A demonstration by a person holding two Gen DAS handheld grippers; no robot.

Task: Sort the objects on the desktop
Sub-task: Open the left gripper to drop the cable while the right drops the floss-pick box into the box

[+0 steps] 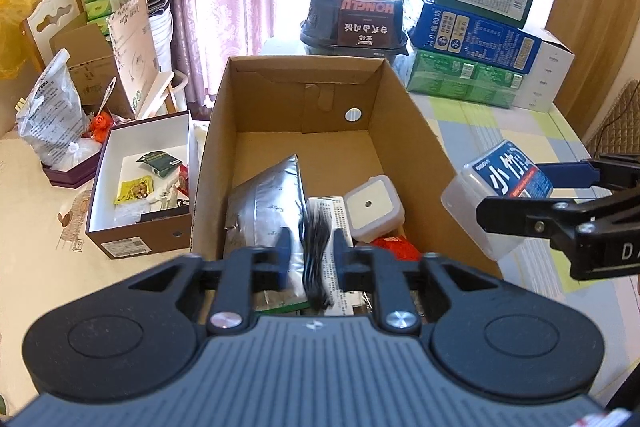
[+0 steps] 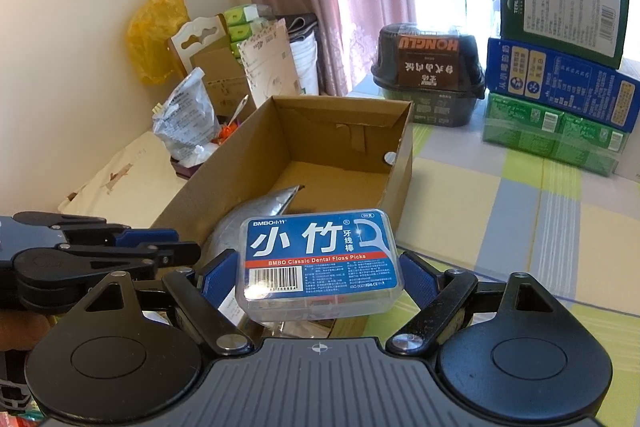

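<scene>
An open cardboard box (image 1: pixel 220 147) stands mid-table and holds a silver foil bag (image 1: pixel 264 203), a white square container (image 1: pixel 372 207), a printed pack and something red. My left gripper (image 1: pixel 313 239) hangs over the box's near end with its jaws slightly apart. A blurred black bundle (image 1: pixel 316 267) hangs between them, with a gap showing beside it. My right gripper (image 2: pixel 318 263) is shut on a clear floss-pick box (image 2: pixel 320 263) with a blue label, held above the cardboard box's (image 2: pixel 400 167) near right corner. The left wrist view shows that floss-pick box (image 1: pixel 500 183) at the right.
A shoe box (image 1: pixel 140 239) with small packets sits left of the cardboard box, and a grey plastic bag (image 1: pixel 52 115) lies behind it. A black lidded food tub (image 1: pixel 352 23) and stacked green and blue cartons (image 1: pixel 472 39) line the back. A checked tablecloth (image 2: pixel 520 195) covers the right side.
</scene>
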